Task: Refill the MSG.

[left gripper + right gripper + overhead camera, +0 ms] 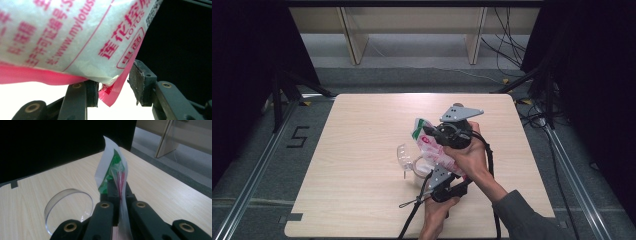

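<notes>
left gripper view, white bag [75, 37] with pink print, left fingers [93, 90] parted around its corner, right fingers [111, 191] clamp its edge

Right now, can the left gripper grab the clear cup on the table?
Probably not straight away. The left gripper has the corner of the bag hanging between its open jaws, and in the high view the bag, held by the right gripper, hangs over the clear cup.
</notes>
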A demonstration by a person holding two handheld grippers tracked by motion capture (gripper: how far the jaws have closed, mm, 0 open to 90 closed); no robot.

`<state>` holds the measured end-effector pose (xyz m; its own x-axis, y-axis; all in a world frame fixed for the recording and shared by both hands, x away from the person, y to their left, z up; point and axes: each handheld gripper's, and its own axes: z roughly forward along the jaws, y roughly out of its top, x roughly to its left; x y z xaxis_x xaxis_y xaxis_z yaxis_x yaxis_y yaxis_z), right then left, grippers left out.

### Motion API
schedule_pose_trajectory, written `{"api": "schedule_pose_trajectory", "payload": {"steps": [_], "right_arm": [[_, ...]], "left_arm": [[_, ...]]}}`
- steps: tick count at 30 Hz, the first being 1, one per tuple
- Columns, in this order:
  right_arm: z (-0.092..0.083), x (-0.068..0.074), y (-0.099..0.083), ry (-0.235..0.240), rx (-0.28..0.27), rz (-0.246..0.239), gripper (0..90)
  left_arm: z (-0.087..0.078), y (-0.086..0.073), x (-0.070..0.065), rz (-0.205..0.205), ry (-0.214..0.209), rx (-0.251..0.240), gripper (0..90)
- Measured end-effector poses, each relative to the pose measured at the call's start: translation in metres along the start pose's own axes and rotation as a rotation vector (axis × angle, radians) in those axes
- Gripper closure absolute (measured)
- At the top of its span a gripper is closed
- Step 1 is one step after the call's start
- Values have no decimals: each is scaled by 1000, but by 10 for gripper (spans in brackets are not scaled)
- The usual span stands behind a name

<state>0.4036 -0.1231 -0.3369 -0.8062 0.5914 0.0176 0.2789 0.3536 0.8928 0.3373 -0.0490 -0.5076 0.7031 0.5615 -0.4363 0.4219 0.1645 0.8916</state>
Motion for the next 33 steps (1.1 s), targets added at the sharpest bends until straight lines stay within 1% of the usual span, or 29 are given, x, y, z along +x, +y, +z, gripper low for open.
{"api": "schedule_pose_trajectory", "payload": {"steps": [1, 2, 3, 5, 6, 7, 8, 9, 10, 11, 12, 13, 14, 15, 17, 19, 20, 21, 22, 23, 24, 25, 26, 28, 29, 30, 31, 32, 33], "right_arm": [[-2, -1, 0, 2, -11, -3, 900], [-4, -3, -1, 8, -25, -19, 900], [-6, -3, -2, 12, -35, -2, 900], [-10, -5, -3, 16, -58, -7, 900], [-13, -6, -4, 17, -58, 8, 900], [-15, -6, -5, 24, -75, 18, 900], [-17, -7, -6, 29, -75, 29, 900], [-19, -9, -7, 19, -96, 19, 900], [-22, -8, -7, 18, -83, 55, 900], [-23, -10, -8, 24, -95, 51, 900], [-25, -12, -9, 11, -116, 31, 900], [-27, -12, -10, 29, -110, 57, 900], [-28, -12, -10, 44, -123, 65, 900], [-29, -13, -11, 46, -136, 67, 900], [-33, -14, -12, 50, -141, 73, 900], [-38, -15, -15, 53, -174, 97, 900], [-40, -18, -17, 55, -193, 89, 900], [-43, -17, -19, 51, -198, 126, 900], [-44, -20, -21, 61, -227, 121, 900], [-47, -21, -23, 58, -232, 149, 900], [-48, -23, -26, 61, -247, 160, 900], [-49, -23, -28, 64, -252, 173, 900], [-49, -24, -30, 70, -267, 172, 900], [-50, -24, -35, 78, -286, 184, 900], [-51, -24, -37, 78, -297, 193, 900], [-52, -26, -39, 76, -317, 177, 900], [-53, -25, -40, 91, -323, 203, 900], [-55, -26, -41, 86, -329, 207, 900], [-57, -25, -42, 98, -321, 227, 900]], "left_arm": [[0, 0, 0, -7, -6, 0, 581], [-1, 0, 0, -1, -5, 5, 578], [-2, 0, 0, 3, -6, 6, 578], [-3, 0, 1, 15, -9, 22, 575], [-4, 0, 1, 18, -5, 28, 568], [-4, 0, 2, 19, -2, 31, 560], [-5, 1, 3, 51, 13, 32, 557], [-6, 2, 5, 74, 45, 35, 553], [-7, 2, 6, 72, 42, 38, 543], [-8, 3, 6, 73, 45, 45, 532], [-9, 3, 6, 79, 48, 49, 526], [-10, 3, 7, 83, 50, 54, 524], [-11, 4, 7, 80, 49, 56, 520], [-12, 4, 6, 72, 60, 60, 511], [-14, 5, 7, 72, 69, 61, 494], [-15, 4, 7, 68, 63, 59, 482], [-16, 4, 7, 62, 64, 60, 466], [-18, 4, 7, 53, 65, 61, 444], [-19, 4, 7, 59, 69, 67, 432], [-20, 4, 8, 64, 58, 63, 435], [-22, 3, 9, 64, 59, 66, 435], [-25, 4, 8, 62, 79, 88, 431], [-26, 4, 8, 57, 70, 91, 413], [-30, 5, 8, 52, 78, 105, 383], [-32, 4, 8, 37, 61, 105, 371], [-33, 4, 6, 16, 48, 91, 354], [-35, 4, 6, 15, 56, 99, 339], [-37, 4, 5, 16, 70, 118, 326], [-38, 3, 6, 13, 62, 115, 312]]}}
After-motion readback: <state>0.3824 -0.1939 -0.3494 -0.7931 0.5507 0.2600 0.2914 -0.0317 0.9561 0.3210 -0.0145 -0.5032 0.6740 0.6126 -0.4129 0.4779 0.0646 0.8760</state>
